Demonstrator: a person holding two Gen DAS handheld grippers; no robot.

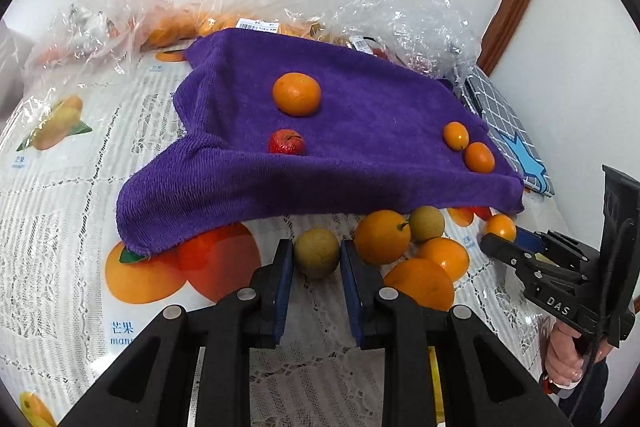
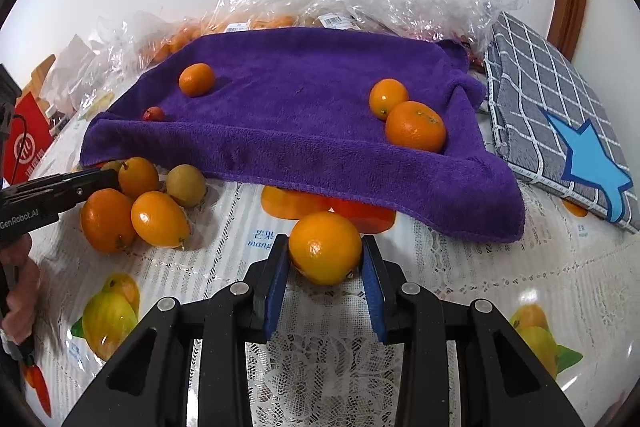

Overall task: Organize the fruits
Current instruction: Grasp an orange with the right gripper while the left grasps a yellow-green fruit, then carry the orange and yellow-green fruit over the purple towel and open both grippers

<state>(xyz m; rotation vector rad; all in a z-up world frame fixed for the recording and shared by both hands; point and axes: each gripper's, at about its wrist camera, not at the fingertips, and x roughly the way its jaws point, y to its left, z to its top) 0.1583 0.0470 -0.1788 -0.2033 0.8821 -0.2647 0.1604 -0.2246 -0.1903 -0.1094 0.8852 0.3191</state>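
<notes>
- The left hand-held gripper (image 1: 316, 259) is clenching a small greenish-brown fruit (image 1: 317, 253) between its blue pads, low over the desk (image 1: 60, 187), just in front of the purple towel (image 1: 320, 155).
- The right hand-held gripper (image 2: 325, 259) is grasping a yellow-orange fruit (image 2: 325, 247) in the same way, near the towel's front hem.
- A large orange (image 1: 297, 94), a small red fruit (image 1: 286, 142) and two small orange fruits (image 1: 456, 135) are already lying on the towel.
- A loose cluster of oranges (image 1: 382, 235) is sitting right beside the left gripper's outer finger; lifting carelessly could be nudging them into rolling across the slick patterned cover.
- Both held fruits are round and smooth, gripped only at their sides, so either could be slipping out during a quick swing.
- The towel is lying humped and sloping, so fruit set down near its edge could be rolling off again.
- The two grippers are working close together, so crossing paths towards the towel could be causing a knock.
</notes>
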